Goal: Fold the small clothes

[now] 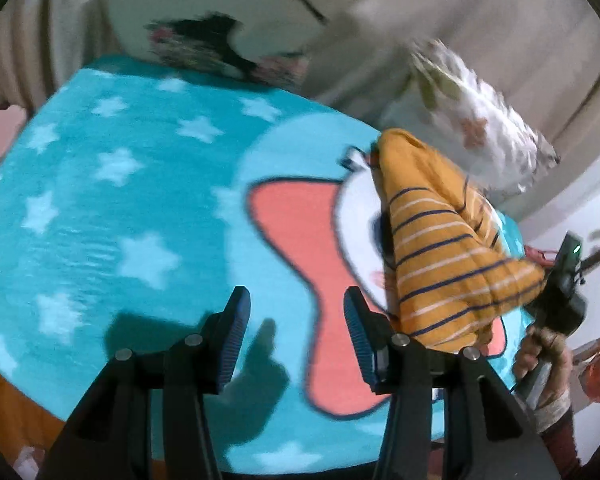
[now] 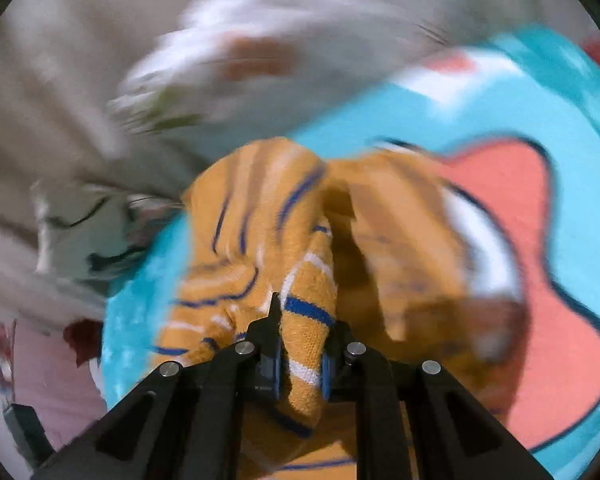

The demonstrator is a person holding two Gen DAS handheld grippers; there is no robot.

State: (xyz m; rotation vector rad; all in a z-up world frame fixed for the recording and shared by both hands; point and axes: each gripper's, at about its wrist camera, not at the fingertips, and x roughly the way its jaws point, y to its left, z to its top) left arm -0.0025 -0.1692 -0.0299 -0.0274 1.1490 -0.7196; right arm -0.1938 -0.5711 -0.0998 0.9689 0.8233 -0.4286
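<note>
An orange garment with navy and white stripes (image 1: 444, 248) hangs bunched above the turquoise star blanket (image 1: 112, 208). My right gripper (image 2: 300, 360) is shut on a fold of the orange striped garment (image 2: 308, 320), which droops forward and down in front of it. In the left wrist view the right gripper (image 1: 556, 296) is at the far right, held by a hand, with the cloth trailing from it. My left gripper (image 1: 296, 320) is open and empty, hovering over the blanket's pink bow print (image 1: 300, 232), left of the garment.
A floral pillow (image 1: 472, 120) stands at the back right of the bed. A white pillow with a dark print (image 1: 216, 40) lies at the head. The blanket's front edge (image 1: 260, 464) runs below my left gripper. Both views are motion-blurred.
</note>
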